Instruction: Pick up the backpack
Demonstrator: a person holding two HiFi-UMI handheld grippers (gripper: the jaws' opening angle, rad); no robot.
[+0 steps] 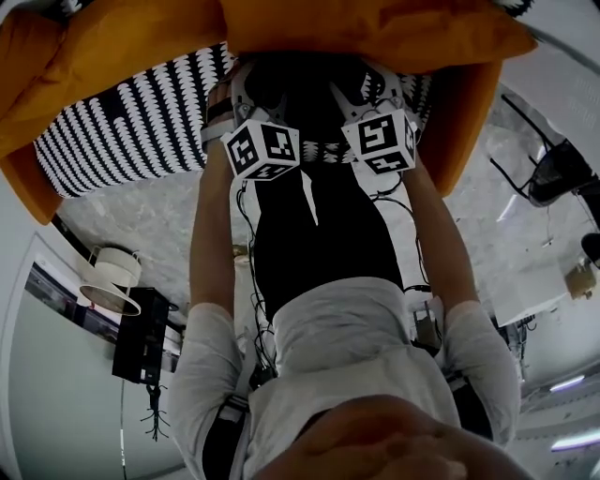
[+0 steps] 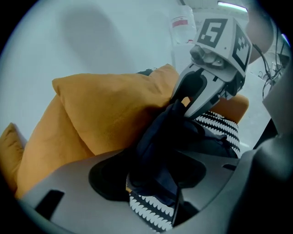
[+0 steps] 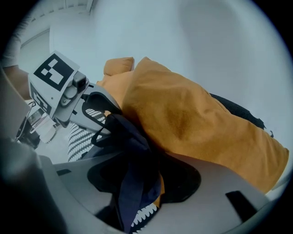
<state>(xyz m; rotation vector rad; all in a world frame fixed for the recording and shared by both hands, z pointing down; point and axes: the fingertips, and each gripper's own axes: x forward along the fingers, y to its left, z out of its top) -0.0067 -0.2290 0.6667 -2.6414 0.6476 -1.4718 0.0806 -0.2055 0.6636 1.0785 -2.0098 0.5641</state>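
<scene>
The dark backpack [image 1: 302, 86] lies on a black-and-white patterned sofa seat [image 1: 131, 122], partly under an orange cushion [image 1: 375, 28]. My left gripper [image 1: 251, 103] and right gripper [image 1: 375, 98] reach into its top side by side, with their fingertips hidden behind the marker cubes. In the left gripper view, a navy strap [image 2: 158, 137] runs between the jaws of my left gripper [image 2: 160, 183], which stand wide apart, and the right gripper [image 2: 206, 87] is just beyond. In the right gripper view, dark strap fabric [image 3: 132, 151] hangs loosely between the wide jaws of my right gripper [image 3: 137, 192].
Orange cushions [image 2: 114, 109] [image 3: 192, 119] press close against the backpack. The sofa's orange arms [image 1: 23, 178] flank the seat. On the pale floor stand a white round lamp [image 1: 111, 278], a black box [image 1: 141, 337] and a dark chair [image 1: 553, 169]. The person's arms and black trousers fill the middle.
</scene>
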